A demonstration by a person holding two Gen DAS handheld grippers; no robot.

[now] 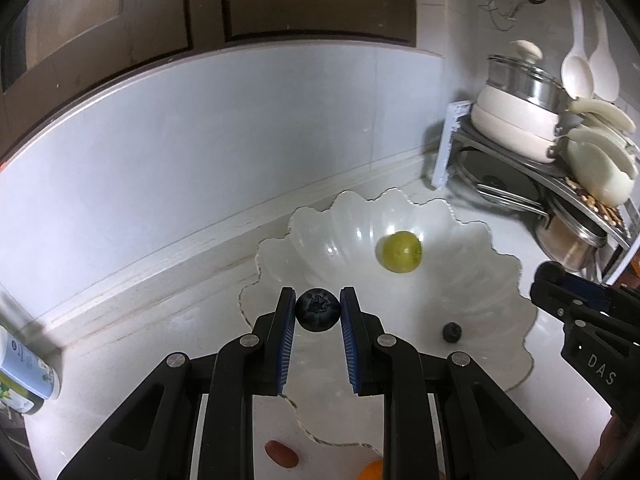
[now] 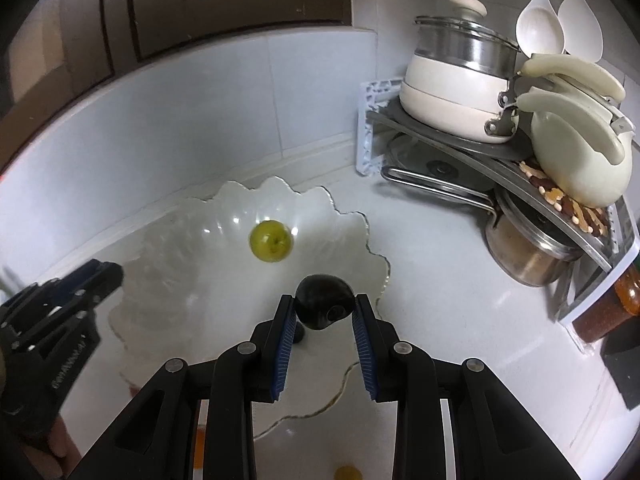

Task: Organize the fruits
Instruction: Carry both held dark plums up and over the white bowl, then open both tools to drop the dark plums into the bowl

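My left gripper (image 1: 318,309) is shut on a blueberry (image 1: 318,310), held over the near left side of a white scalloped glass bowl (image 1: 472,240). Inside the bowl lie a green grape (image 1: 399,251) and a second blueberry (image 1: 452,332). My right gripper (image 2: 325,309) is shut on a dark purple grape (image 2: 324,300) above the bowl's (image 2: 192,232) near right part; the green grape (image 2: 271,241) lies beyond it. Each gripper shows in the other's view, the right gripper (image 1: 546,280) at the right edge and the left gripper (image 2: 108,276) at the left edge.
A corner rack (image 2: 460,136) with white pots, lids and a steel pot (image 2: 528,256) stands at the back right. A red date-like fruit (image 1: 282,454) and an orange fruit (image 1: 370,472) lie on the white counter in front of the bowl. A bottle (image 1: 24,368) is at the left.
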